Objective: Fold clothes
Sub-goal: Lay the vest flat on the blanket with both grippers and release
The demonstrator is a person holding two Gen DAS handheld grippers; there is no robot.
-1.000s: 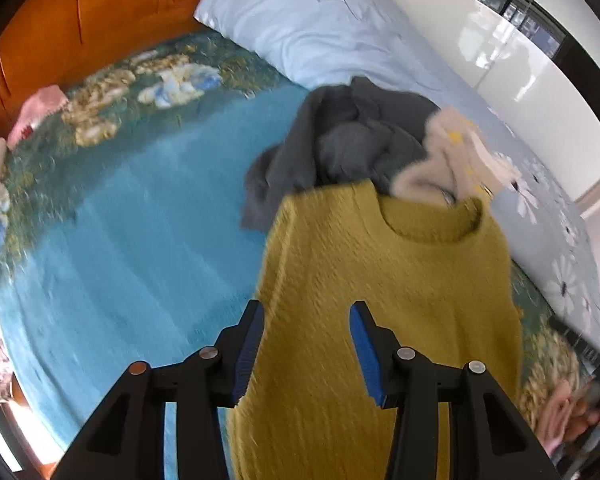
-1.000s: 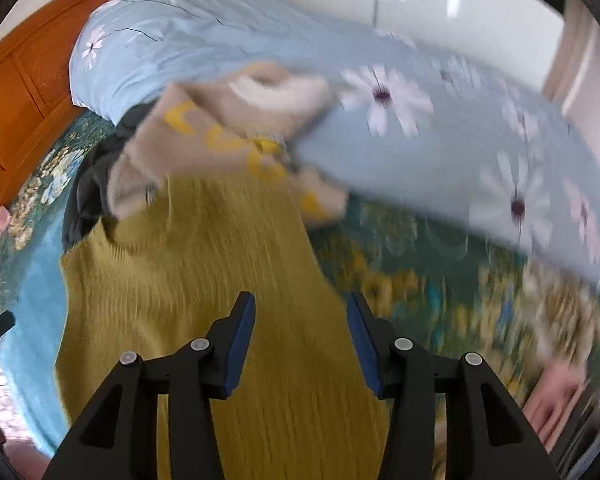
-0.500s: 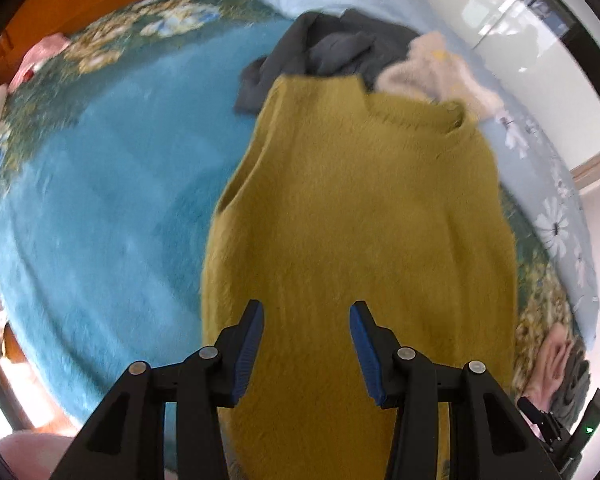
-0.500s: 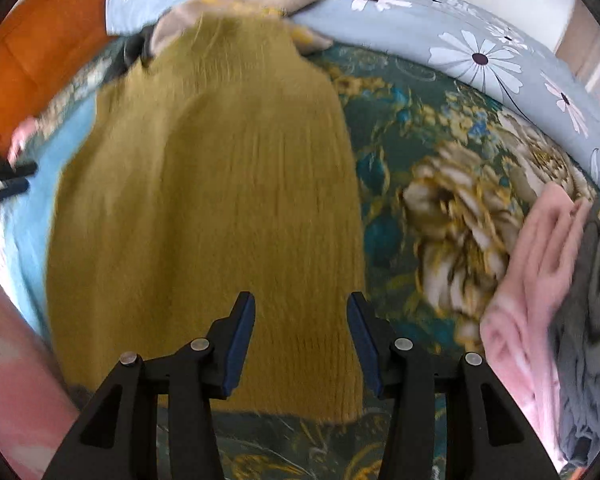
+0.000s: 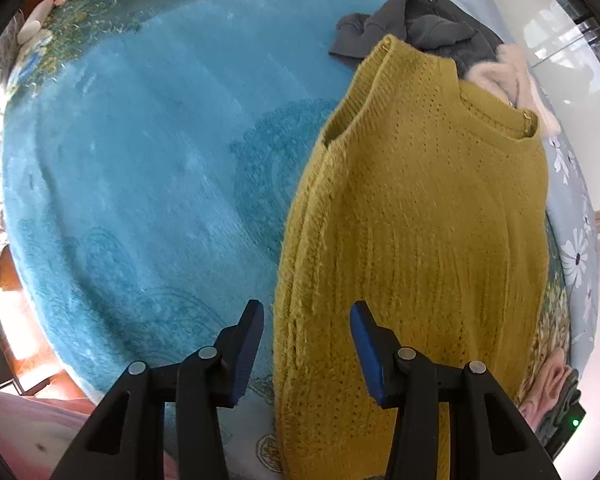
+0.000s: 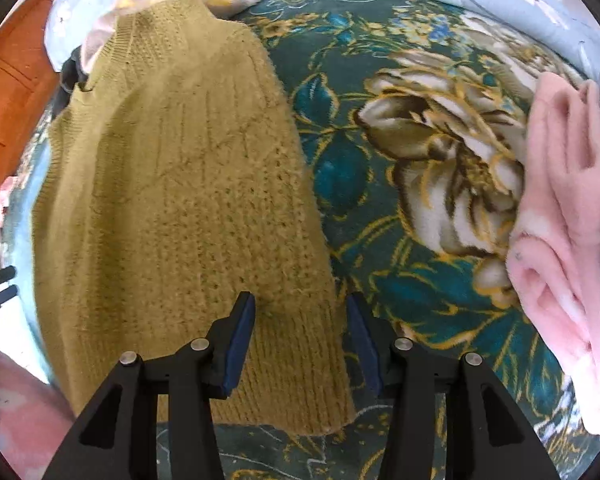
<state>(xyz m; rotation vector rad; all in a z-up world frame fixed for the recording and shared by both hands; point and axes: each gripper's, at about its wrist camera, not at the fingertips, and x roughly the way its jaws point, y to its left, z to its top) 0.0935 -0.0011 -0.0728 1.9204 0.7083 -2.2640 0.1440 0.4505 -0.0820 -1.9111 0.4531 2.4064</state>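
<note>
Here, teal floral blanket (image 5: 148, 184) over bed, mustard sweater (image 5: 420, 240) flat, left tool (image 5: 307, 350) and right tool (image 6: 301, 338) agape, empty.

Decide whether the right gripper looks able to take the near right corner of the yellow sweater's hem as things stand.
Probably yes. The right gripper is open, and the corner of the yellow sweater lies flat on the flowered blanket between its fingers, with nothing on top. The pink garment lies well to the side.

Right gripper (image 6: 300, 336): jaws apart, straddling hem corner of mustard knit sweater (image 6: 188, 200). Sweater flat on floral blanket (image 6: 400, 168), extending ahead-left. Pink fleece garment (image 6: 568, 240) far right of jaws.
</note>
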